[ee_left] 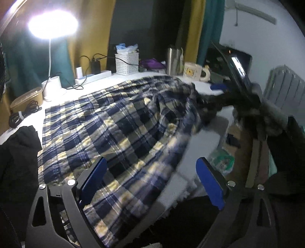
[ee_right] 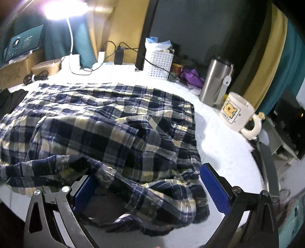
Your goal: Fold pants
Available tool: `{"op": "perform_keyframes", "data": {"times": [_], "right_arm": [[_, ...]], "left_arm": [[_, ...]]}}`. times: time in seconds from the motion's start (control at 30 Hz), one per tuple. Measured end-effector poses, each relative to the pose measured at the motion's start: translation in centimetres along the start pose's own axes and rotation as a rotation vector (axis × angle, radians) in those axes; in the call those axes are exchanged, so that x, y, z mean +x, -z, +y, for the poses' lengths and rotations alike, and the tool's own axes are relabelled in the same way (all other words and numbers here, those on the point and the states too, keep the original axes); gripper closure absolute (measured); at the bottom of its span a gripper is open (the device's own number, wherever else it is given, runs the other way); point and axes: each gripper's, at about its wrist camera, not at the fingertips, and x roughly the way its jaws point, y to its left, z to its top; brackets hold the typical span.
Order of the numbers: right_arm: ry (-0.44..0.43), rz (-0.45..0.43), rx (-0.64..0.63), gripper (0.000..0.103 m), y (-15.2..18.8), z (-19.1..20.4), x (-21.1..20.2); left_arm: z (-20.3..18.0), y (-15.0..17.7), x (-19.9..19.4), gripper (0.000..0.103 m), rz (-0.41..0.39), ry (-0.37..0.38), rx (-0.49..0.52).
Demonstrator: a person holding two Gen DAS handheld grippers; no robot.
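Blue, cream and black plaid pants (ee_left: 118,122) lie spread over a white table (ee_left: 202,89). My left gripper (ee_left: 152,179) hovers over their near edge, open, its blue pads (ee_left: 93,177) wide apart and pressing nothing. In that view the far right end of the cloth rises in a blur toward a dark shape (ee_left: 244,112). In the right wrist view the pants (ee_right: 106,118) are rumpled. A bunched end lies between the wide jaws of my right gripper (ee_right: 149,190), and a fold drapes over its left pad (ee_right: 83,192). The right pad (ee_right: 215,188) stands clear of the cloth.
Along the table's back stand a lit lamp (ee_right: 64,7), a white basket (ee_right: 160,64), a steel tumbler (ee_right: 215,82) and a cream mug (ee_right: 238,112). Cables and a brown tub (ee_left: 26,99) sit at the left, next to a black garment (ee_left: 17,152).
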Motion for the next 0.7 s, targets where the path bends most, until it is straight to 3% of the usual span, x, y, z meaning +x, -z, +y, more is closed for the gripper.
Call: {"op": "perform_keyframes", "data": {"times": [0.23,0.27,0.3,0.33,0.37,0.4,0.53,0.7], "right_arm": [[-0.023,0.006,0.051,0.001,0.1,-1.3,0.2],[-0.021,0.004,0.052,0.001,0.3,-1.4,0.1],[-0.019,0.001,0.053,0.001,0.5,-1.6,-0.1],[-0.020,-0.004,0.052,0.001,0.8,-1.6,-0.4],[-0.022,-0.009,0.050,0.001,1.2,-1.7,-0.7],[-0.021,-0.012,0.045,0.001,1.5,-1.7,-1.0],[-0.006,-0.030,0.014,0.001,3.2,-1.4,-2.4],[0.008,-0.057,-0.033,0.001,5.4,0.5,-4.6]], "left_arm": [[1.4,2.2,2.3,0.011,0.157,-0.155,0.054],[1.8,2.4,2.1,0.020,0.148,-0.147,0.049],[2.2,2.4,1.9,0.042,0.142,-0.142,0.038],[2.6,2.4,1.6,0.053,0.143,-0.145,0.027],[3.0,2.3,1.4,0.075,0.142,-0.156,0.017],[3.3,2.2,1.3,0.088,0.141,-0.169,0.012],[4.8,1.6,-0.3,0.097,0.081,-0.188,-0.052],[5.5,0.3,-1.2,0.097,0.032,-0.187,-0.096]]}}
